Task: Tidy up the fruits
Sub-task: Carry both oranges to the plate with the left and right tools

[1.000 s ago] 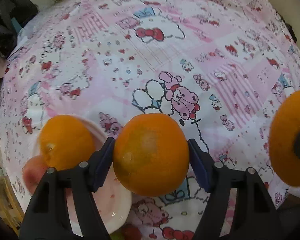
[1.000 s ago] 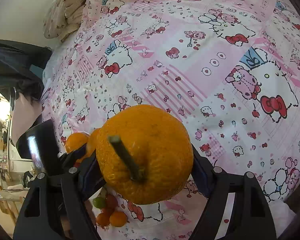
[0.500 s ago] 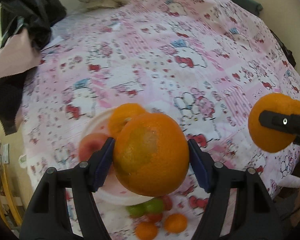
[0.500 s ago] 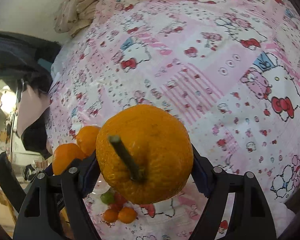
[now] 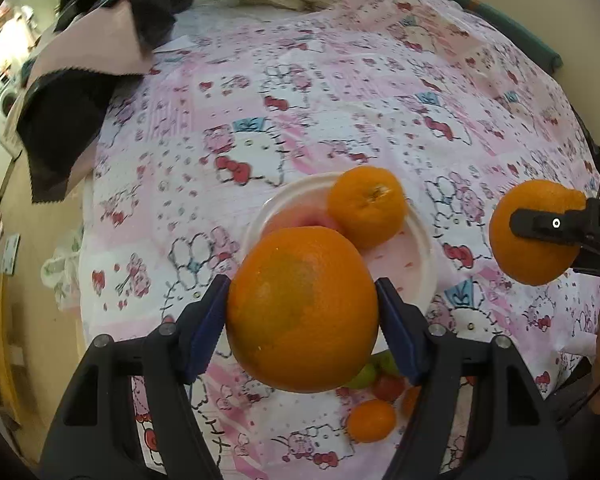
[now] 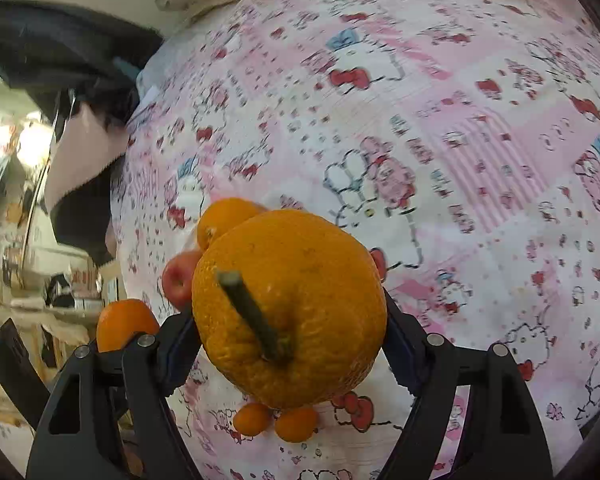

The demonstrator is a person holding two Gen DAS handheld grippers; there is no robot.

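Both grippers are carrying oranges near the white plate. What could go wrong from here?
1. The white round plate already holds a smaller orange and a pinkish-red apple; another fruit might knock one off.
2. The right gripper clamps a big stemmed orange, the left gripper a green-patched orange; they could collide over the plate.

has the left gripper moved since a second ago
Yes. The left gripper pulled back and up from the white plate; more of the plate shows now.
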